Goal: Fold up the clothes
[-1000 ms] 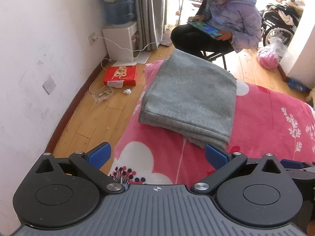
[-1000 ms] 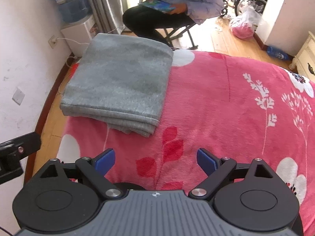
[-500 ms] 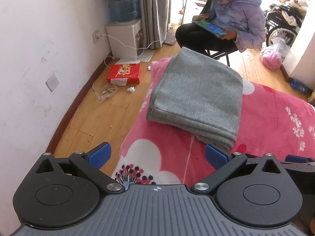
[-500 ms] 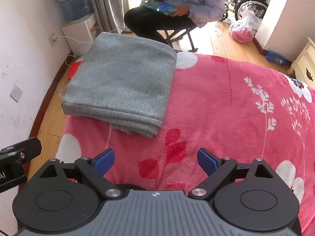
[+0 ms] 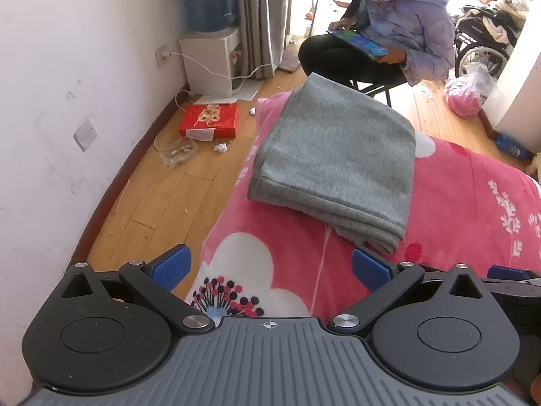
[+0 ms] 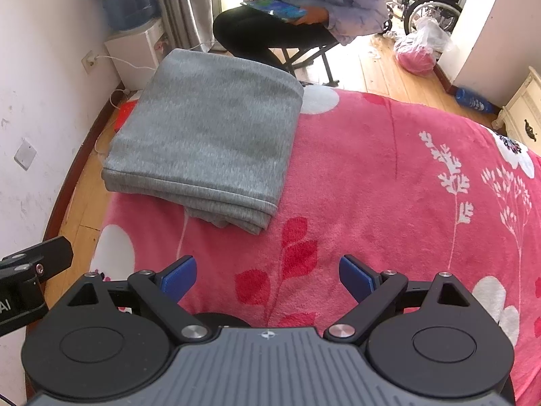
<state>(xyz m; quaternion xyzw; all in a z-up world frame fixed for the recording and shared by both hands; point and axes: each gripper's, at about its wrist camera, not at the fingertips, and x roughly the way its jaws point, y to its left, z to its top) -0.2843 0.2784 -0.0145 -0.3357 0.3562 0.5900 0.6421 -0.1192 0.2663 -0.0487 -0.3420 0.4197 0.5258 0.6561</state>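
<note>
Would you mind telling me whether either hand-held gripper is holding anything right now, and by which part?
Nothing is held. The left hand-held gripper and right hand-held gripper are both open, short of the folded grey garment.

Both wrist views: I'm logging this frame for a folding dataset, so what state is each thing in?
Grey garment: folded in layers, lying flat on the pink floral blanket.
Left gripper: open, empty.
Right gripper: open, empty.
Tablet: screen lit, held by a seated person.
Wall socket: white cable plugged in.
</note>
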